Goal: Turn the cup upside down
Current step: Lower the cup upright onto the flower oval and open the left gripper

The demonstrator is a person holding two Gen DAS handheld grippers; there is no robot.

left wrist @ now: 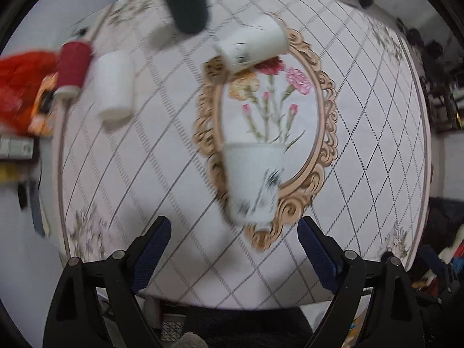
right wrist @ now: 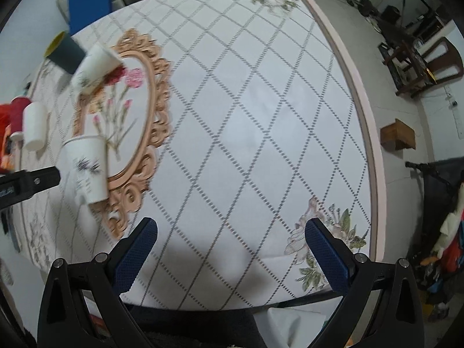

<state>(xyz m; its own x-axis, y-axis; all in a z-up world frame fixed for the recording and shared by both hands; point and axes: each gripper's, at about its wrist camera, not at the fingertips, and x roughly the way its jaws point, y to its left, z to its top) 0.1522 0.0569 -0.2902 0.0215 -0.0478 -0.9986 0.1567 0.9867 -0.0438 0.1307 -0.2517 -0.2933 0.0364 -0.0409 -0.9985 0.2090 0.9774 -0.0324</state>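
A white paper cup with dark markings [left wrist: 253, 182] stands upright on the patterned tablecloth, just ahead of my left gripper [left wrist: 233, 229], which is open and empty. The same cup shows at the left of the right wrist view [right wrist: 85, 169]. A second white printed cup [left wrist: 252, 43] stands farther back, its orientation unclear in the blur; it also shows in the right wrist view [right wrist: 97, 68]. My right gripper [right wrist: 230, 232] is open and empty over bare cloth, well right of the cups. The left gripper's finger [right wrist: 32, 184] shows at that view's left edge.
A dark green cup with yellow inside [left wrist: 185, 5], a plain white cup [left wrist: 114, 87] and a red cup [left wrist: 71, 68] stand at the back left, beside an orange bag [left wrist: 20, 87]. The table's pink edge [right wrist: 368, 133] runs along the right; chairs and clutter lie beyond.
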